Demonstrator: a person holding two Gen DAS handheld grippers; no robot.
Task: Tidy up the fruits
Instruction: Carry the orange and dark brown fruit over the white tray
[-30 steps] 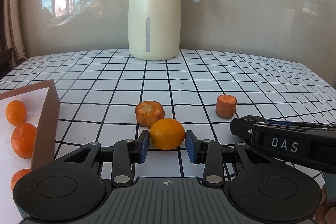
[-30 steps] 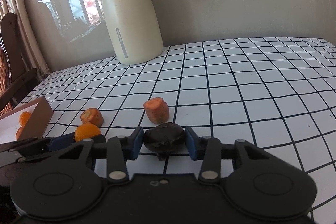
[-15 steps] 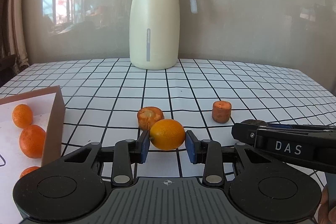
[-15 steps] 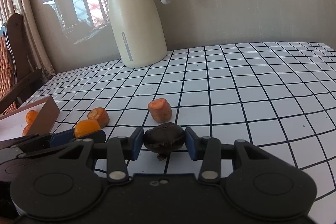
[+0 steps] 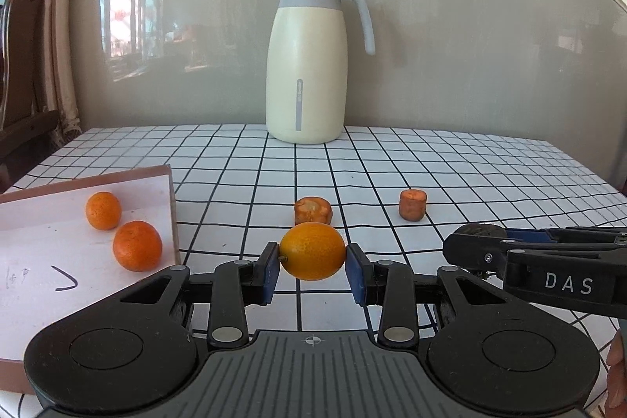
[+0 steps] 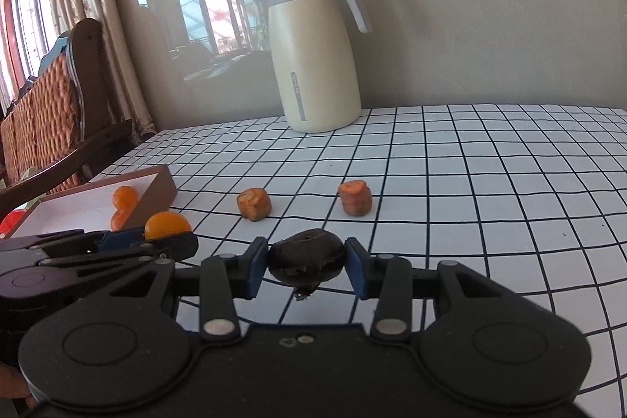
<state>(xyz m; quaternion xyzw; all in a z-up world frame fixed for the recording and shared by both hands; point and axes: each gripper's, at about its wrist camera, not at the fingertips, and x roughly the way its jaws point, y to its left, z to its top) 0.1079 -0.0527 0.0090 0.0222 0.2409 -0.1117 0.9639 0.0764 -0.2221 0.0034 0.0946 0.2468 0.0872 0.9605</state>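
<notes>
My left gripper [image 5: 312,261] is shut on an orange kumquat [image 5: 312,250] and holds it above the checked tablecloth. My right gripper [image 6: 306,263] is shut on a dark brown chestnut-like fruit [image 6: 306,256], also lifted. Each gripper shows in the other's view: the right gripper [image 5: 548,269] at the right, the left gripper [image 6: 98,253] at the left with its kumquat [image 6: 166,225]. A brown box [image 5: 172,206] with a white floor holds two small oranges [image 5: 137,245] [image 5: 103,210] at the left. Two carrot chunks [image 5: 312,210] [image 5: 412,204] lie on the table ahead.
A cream thermos jug [image 5: 307,65] with a grey lid stands at the back of the table by the wall. A wooden chair [image 6: 51,120] stands off the table's left side. The box [image 6: 156,183] sits near the table's left edge.
Both grippers have risen and pulled back with their fruit held. The table objects sit lower and farther off, and more of the box interior shows.
</notes>
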